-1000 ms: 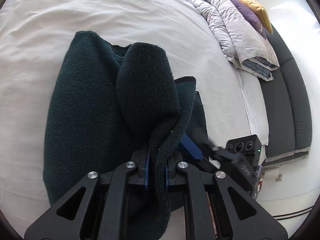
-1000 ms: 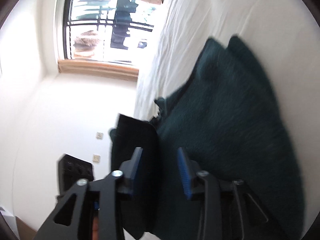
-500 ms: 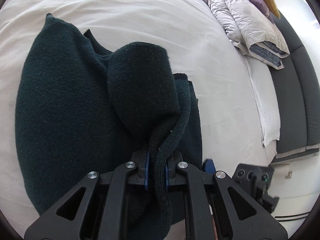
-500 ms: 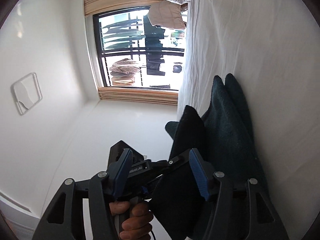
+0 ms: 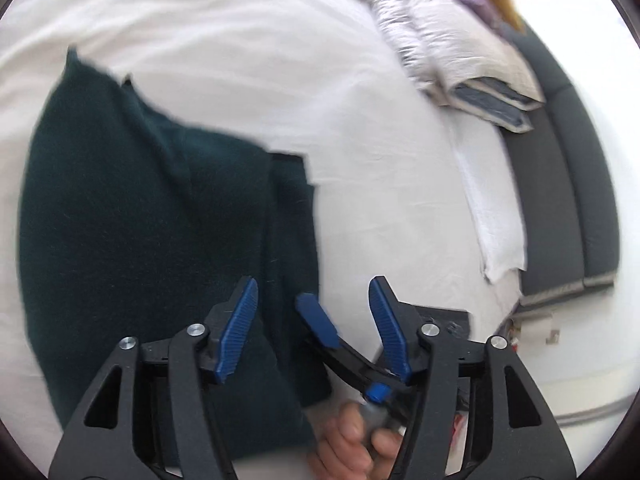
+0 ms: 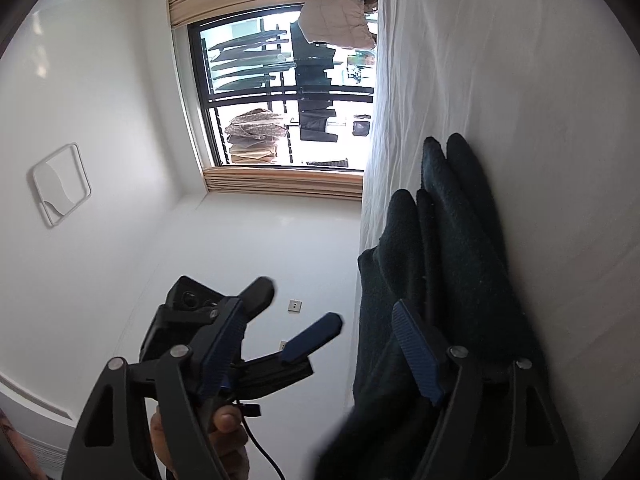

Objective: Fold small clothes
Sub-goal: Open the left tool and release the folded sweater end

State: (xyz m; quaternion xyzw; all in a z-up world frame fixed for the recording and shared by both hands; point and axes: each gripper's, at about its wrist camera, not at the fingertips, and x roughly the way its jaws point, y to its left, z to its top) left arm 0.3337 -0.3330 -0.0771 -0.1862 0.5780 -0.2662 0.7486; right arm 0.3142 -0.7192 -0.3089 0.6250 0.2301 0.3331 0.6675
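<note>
A dark green knit garment [image 5: 132, 224] lies folded flat on the white bed [image 5: 240, 40]. My left gripper [image 5: 314, 320] hovers over its near right edge. Its jaws are opening and hold nothing, and the cloth lies below them. In the left wrist view a blue-padded finger of the right gripper [image 5: 316, 320] reaches in between them, with a hand [image 5: 352, 440] behind it. My right gripper [image 6: 320, 348] points level along the bed's edge. Its jaws are opening too, and one pad rests beside the garment [image 6: 452, 248] without pinching it. The left gripper's fingers [image 6: 312, 336] show between them.
A bundled grey duvet [image 5: 432, 36] with purple and yellow pillows lies at the bed's far right. Beside it runs a dark bench [image 5: 572, 200]. In the right wrist view there is a white wall and a window [image 6: 280, 92] beyond the bed's edge.
My left gripper let go of the raised fold, which now lies flat on the garment, and its jaws spread. The right gripper's jaws widened and no cloth hangs between them any more.
</note>
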